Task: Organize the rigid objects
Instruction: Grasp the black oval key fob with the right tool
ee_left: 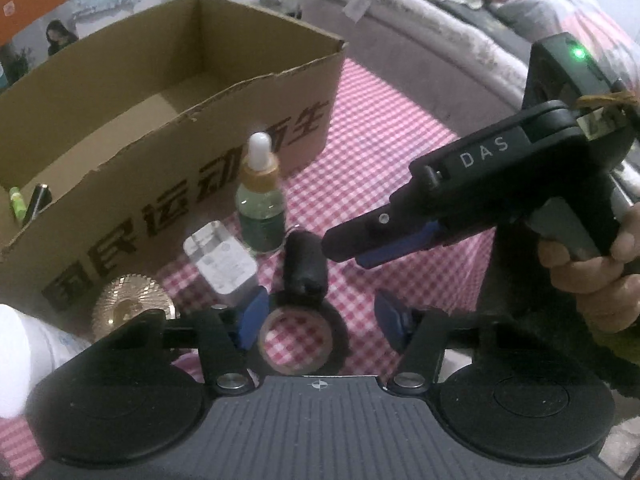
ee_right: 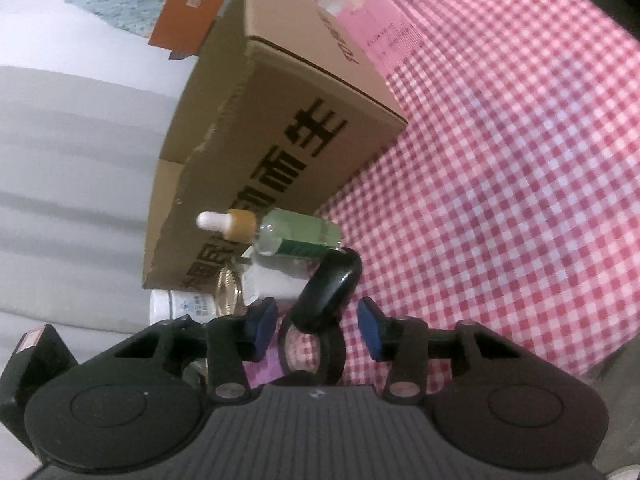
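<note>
Both the left hand-held gripper (ee_left: 320, 316) and the right hand-held gripper (ee_right: 318, 328) are standing open, gripping nothing, over the black key fob (ee_left: 305, 268) and tape ring (ee_left: 296, 340) beside the cardboard box (ee_left: 168, 128).

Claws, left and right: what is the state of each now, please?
Left claw: open, holding nothing, over the tape roll.
Right claw: open, holding nothing.

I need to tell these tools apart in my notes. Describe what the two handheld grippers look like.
Both are matte black with blue pads on the fingertips. The left gripper has a ribbed grey base, round black discs and silver pivot bolts. The right gripper, seen side-on, bears white letters DAS, a green light and a pistol-style handle.
</note>
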`<act>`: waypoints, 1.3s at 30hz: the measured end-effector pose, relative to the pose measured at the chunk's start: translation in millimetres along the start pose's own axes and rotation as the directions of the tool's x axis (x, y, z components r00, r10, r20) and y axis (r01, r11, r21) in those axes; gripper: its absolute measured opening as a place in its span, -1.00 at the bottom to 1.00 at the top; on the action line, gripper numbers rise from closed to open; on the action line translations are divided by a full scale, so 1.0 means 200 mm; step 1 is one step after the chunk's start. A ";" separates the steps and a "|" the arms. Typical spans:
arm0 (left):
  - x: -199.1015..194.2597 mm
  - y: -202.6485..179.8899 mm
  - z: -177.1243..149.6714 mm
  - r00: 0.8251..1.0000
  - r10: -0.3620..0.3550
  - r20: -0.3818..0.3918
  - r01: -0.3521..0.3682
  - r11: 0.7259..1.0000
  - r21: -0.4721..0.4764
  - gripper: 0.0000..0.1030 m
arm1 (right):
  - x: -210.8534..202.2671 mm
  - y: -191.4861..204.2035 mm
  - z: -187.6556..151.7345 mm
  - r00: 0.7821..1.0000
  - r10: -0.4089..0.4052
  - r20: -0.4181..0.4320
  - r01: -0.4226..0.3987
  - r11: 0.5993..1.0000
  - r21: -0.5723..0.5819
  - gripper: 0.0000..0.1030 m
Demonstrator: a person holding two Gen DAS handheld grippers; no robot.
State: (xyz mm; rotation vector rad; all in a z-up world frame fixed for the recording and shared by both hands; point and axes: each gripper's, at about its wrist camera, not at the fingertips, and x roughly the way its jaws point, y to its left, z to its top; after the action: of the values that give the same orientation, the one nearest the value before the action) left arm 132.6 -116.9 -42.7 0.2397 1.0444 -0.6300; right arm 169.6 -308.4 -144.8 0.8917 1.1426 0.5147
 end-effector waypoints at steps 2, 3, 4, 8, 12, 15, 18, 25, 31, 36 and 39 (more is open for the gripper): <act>0.00 0.02 0.01 1.000 -0.015 -0.013 0.015 1.000 -0.008 0.13 | 0.01 0.00 0.02 1.000 0.000 -0.010 0.000 1.000 0.002 -0.12; -0.01 0.03 0.02 1.000 -0.023 -0.012 0.022 1.000 -0.007 0.13 | 0.03 -0.01 0.02 1.000 0.000 -0.015 0.000 1.000 -0.002 -0.13; -0.01 0.03 0.03 1.000 -0.024 -0.015 0.024 1.000 -0.004 0.12 | 0.04 0.00 0.02 1.000 0.001 -0.021 -0.001 1.000 -0.006 -0.13; 0.04 0.01 0.06 0.999 -0.018 -0.038 0.019 0.999 0.027 0.05 | 0.12 0.00 0.04 1.000 0.000 -0.031 0.000 1.000 0.002 -0.14; 0.12 -0.01 0.07 0.998 -0.023 -0.064 0.025 0.999 0.044 -0.09 | 0.16 0.01 0.05 0.999 0.007 -0.037 -0.007 1.000 0.015 -0.26; 0.15 0.00 0.07 0.997 -0.011 -0.071 0.014 0.999 0.032 -0.17 | 0.19 0.00 0.07 0.999 0.012 -0.034 -0.012 1.000 0.017 -0.28; 0.17 0.02 0.08 0.998 -0.018 -0.065 0.018 1.000 0.003 -0.30 | 0.21 0.00 0.08 0.999 0.025 -0.032 -0.024 0.999 0.023 -0.30; 0.18 0.06 0.08 0.997 -0.053 -0.055 0.051 0.998 -0.038 -0.34 | 0.22 -0.04 0.08 0.999 0.045 -0.023 -0.044 0.998 0.034 -0.29; 0.18 0.08 0.08 0.998 -0.040 -0.040 0.038 0.998 -0.059 -0.34 | 0.22 -0.07 0.12 0.998 0.062 -0.001 -0.062 0.997 0.053 -0.30; 0.18 0.08 0.07 0.999 -0.038 -0.026 0.035 0.996 -0.086 -0.41 | 0.22 -0.10 0.12 0.997 0.073 0.030 -0.075 0.995 0.070 -0.48; 0.15 0.07 0.06 0.999 -0.051 -0.013 0.050 0.995 -0.083 -0.42 | 0.20 -0.14 0.10 0.996 0.080 0.039 -0.083 0.993 0.089 -0.60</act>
State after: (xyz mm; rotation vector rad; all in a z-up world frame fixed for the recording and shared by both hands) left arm 159.5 -122.6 -63.9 0.1467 1.0916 -0.6300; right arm 200.6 -300.6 -186.7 1.0252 1.1072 0.5150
